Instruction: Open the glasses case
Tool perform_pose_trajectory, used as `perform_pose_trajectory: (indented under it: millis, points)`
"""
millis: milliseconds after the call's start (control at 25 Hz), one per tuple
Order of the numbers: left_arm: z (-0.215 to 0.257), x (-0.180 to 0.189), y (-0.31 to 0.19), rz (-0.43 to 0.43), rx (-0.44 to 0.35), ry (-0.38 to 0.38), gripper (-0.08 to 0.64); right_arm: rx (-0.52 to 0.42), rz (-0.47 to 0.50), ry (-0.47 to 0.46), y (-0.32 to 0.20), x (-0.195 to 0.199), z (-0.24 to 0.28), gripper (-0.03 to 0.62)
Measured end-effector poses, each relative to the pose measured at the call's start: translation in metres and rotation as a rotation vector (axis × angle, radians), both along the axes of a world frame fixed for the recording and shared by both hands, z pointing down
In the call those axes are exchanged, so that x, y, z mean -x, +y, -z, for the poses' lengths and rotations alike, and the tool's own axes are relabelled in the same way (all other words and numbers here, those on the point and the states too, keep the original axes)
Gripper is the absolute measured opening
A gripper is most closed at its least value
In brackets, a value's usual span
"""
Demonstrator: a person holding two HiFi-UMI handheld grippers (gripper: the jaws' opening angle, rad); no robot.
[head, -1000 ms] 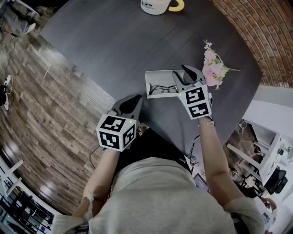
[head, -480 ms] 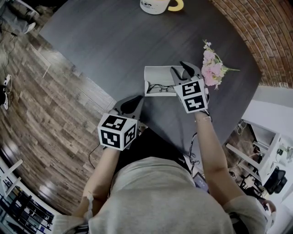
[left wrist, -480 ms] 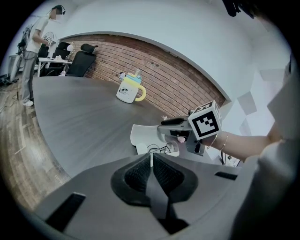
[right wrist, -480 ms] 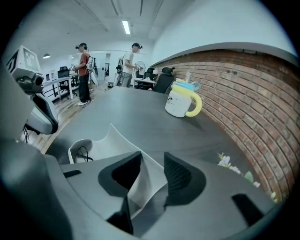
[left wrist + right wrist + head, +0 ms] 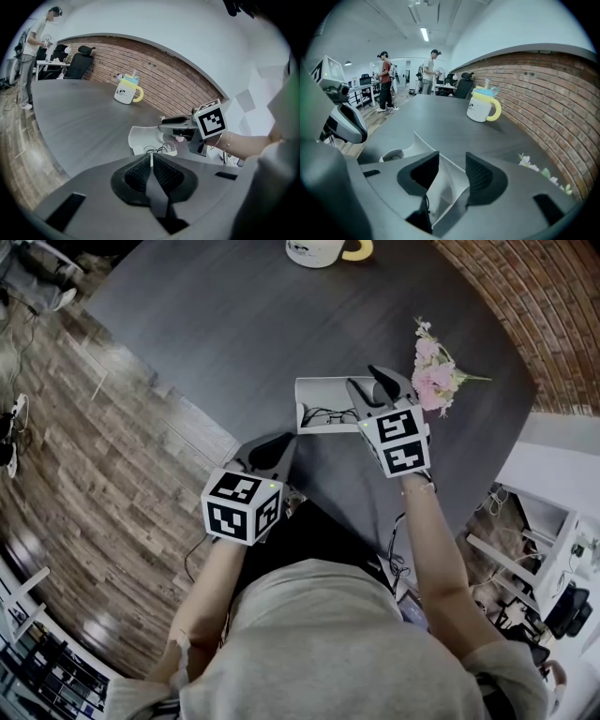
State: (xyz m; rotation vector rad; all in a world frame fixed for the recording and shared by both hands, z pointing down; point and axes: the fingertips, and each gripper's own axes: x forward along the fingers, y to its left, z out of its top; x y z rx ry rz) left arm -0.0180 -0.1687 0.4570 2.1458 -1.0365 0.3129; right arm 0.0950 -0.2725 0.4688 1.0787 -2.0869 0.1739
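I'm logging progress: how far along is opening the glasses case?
Done: the glasses case lies open, lid up, glasses showing inside. In hand: the right gripper straddles the lid; its jaws have just been opening, not pressing it. Remaining: only drawing that gripper clear. The left gripper sits shut by the table edge.

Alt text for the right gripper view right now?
The right gripper, its jaws just opened wider, straddles a raised panel of the open white glasses case. Beyond, a white mug with a yellow handle stands on the dark table.
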Motion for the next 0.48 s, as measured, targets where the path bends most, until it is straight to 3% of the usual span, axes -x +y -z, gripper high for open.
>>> perform_pose_trajectory:
  millis: [480]
  points:
    - [0.02, -0.01, 0.011, -0.022, -0.062, -0.018, 0.034, -0.067, -0.026, -0.183, 0.035, 0.001, 0.051, 0.15]
